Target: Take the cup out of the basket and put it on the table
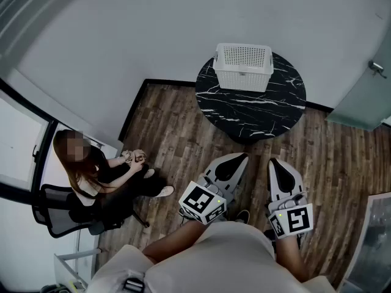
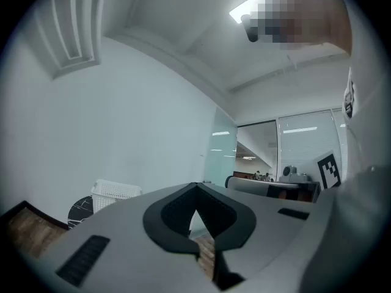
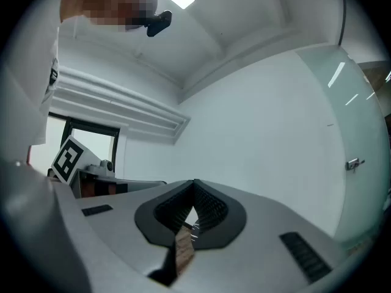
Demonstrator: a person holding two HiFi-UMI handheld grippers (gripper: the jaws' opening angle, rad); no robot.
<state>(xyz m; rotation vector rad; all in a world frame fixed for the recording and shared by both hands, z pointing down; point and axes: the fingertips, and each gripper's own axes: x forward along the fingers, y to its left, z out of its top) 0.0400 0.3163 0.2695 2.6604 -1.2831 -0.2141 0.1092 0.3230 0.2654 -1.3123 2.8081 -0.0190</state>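
A white perforated basket [image 1: 243, 66] stands at the far edge of a round black marble table [image 1: 256, 112]. The cup is hidden from every view. I hold both grippers low and close to my body, well short of the table, over the wood floor. My left gripper [image 1: 240, 157] is shut, its jaws meeting at a point with nothing between them. The right gripper [image 1: 274, 163] beside it is shut and empty too. In the left gripper view the basket [image 2: 113, 193] shows small at the lower left, past the shut gripper [image 2: 196, 187]. The right gripper [image 3: 194, 184] points up at the bare wall.
A person [image 1: 101, 173] sits on an office chair [image 1: 58, 212] at the left, feet reaching toward my left gripper. A glass door [image 1: 366, 84] with a handle [image 3: 353, 162] stands to the right of the table. White walls close off the corner behind the table.
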